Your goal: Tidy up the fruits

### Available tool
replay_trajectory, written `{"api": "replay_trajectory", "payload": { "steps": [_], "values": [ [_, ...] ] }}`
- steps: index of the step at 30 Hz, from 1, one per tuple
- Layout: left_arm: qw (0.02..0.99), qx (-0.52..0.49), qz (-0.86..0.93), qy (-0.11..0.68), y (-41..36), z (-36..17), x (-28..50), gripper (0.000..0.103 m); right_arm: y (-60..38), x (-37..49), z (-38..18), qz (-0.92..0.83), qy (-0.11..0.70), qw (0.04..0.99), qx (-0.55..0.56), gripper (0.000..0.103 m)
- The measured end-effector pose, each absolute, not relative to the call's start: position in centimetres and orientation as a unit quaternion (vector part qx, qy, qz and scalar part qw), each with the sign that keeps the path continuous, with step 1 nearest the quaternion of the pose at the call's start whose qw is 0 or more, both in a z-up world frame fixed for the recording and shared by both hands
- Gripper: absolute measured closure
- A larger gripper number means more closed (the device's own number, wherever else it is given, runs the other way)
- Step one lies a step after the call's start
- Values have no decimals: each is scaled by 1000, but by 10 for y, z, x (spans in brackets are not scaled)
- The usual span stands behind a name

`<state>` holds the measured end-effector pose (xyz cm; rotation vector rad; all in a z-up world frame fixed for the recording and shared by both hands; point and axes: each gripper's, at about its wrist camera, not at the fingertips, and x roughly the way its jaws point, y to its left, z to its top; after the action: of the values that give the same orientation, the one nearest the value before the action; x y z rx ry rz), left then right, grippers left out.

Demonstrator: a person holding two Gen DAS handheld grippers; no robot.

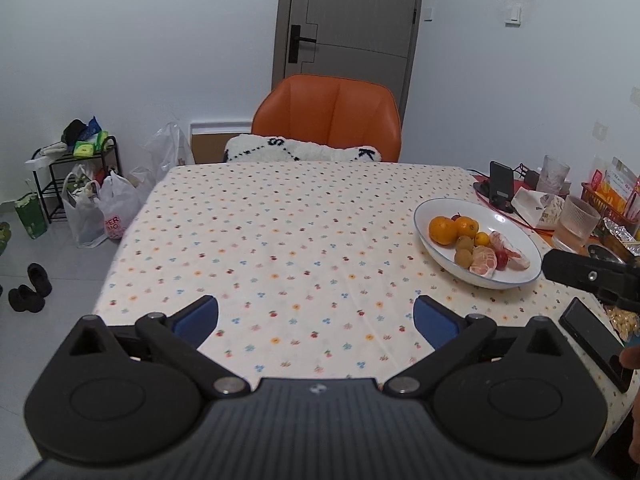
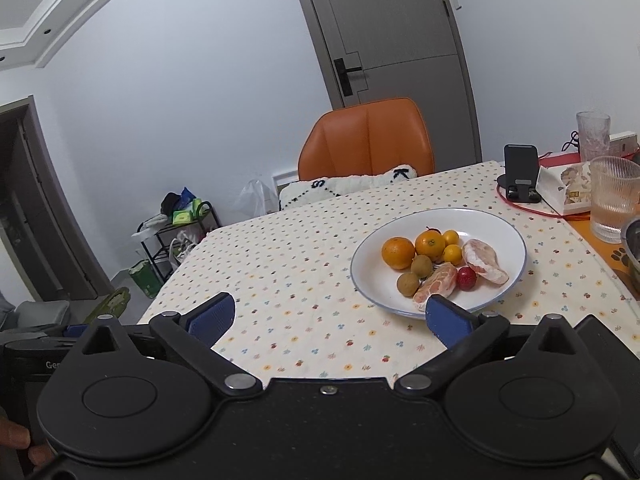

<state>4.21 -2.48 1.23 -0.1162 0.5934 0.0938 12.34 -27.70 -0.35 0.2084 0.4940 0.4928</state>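
Left gripper (image 1: 316, 318) and right gripper (image 2: 330, 318) hovering with jaws spread, grasping nothing, over table's near edge; fruits (image 2: 440, 262) all sitting gathered in white plate (image 2: 362, 276) toward right edge, none loose on tablecloth (image 1: 280, 240).

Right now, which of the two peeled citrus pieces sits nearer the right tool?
The one at the plate's near rim, beside the red fruit; the other piece lies farther right.

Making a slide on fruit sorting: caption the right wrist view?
Open right gripper above a floral tablecloth, facing a white plate of oranges, kiwis and peeled citrus.
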Motion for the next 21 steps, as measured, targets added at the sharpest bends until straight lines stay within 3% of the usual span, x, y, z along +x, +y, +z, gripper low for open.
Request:
{"api": "replay_trajectory", "payload": {
  "steps": [21],
  "values": [
    [960, -48, 68, 268, 6, 48, -11, 0, -260, 76, 27, 272, 237, 930, 63, 0]
  ]
}}
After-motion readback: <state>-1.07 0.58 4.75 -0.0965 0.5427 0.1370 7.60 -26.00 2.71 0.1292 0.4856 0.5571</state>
